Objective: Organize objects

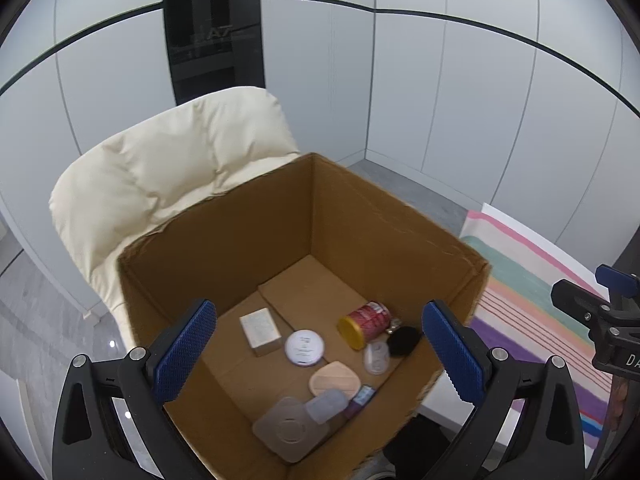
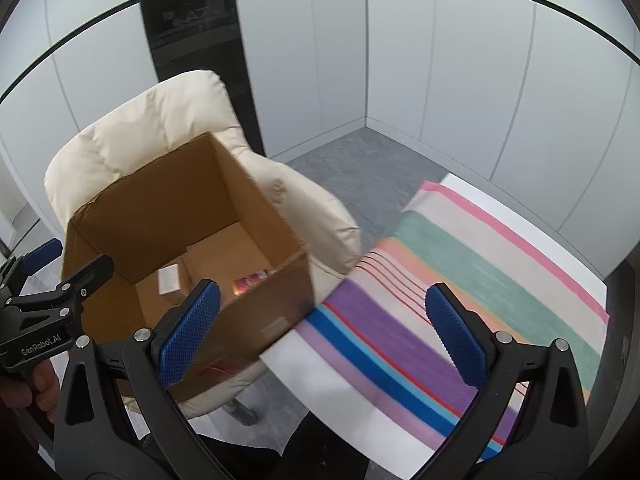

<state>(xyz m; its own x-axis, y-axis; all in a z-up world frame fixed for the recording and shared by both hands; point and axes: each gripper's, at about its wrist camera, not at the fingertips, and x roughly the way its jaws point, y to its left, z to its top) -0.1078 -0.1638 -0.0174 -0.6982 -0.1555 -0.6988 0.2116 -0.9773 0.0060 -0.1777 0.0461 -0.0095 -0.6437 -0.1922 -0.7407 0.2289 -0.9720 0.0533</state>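
Left wrist view: left gripper (image 1: 320, 354) fingers spread, empty, above open cardboard box (image 1: 224, 236) on cream chair (image 1: 160, 168). Box floor holds red can (image 1: 366, 322) on its side, white round case (image 1: 304, 347), small white carton (image 1: 260, 330), beige puff (image 1: 334, 380), clear lidded container (image 1: 290, 428).

Right wrist view: right gripper (image 2: 320, 340) fingers spread, empty, over striped cloth (image 2: 460, 280) on white surface (image 2: 360, 440); box left of it.

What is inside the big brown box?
The cardboard box holds a red can with a yellow lid, a white box, a round white case, a beige puff, a black puff and clear plastic lids. The near wall hides the closest floor.
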